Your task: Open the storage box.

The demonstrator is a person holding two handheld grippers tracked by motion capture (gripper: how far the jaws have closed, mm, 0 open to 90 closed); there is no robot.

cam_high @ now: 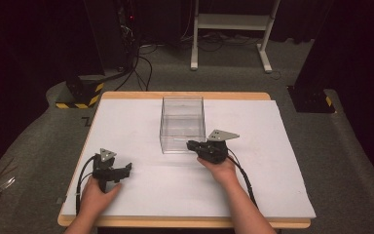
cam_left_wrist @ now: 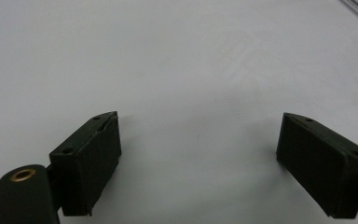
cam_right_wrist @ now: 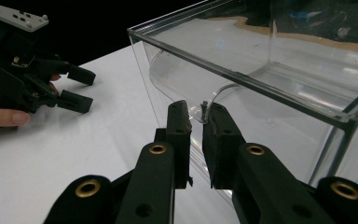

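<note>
One clear square-walled box (cam_high: 182, 124), matte black tongs (cam_right_wrist: 196, 122)

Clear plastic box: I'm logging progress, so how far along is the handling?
Done: the right claw has reached the clear plastic box on the white tabletop. In hand: its jaws are nearly closed at the near wall. Left: nothing lifted; the left claw waits open.
</note>
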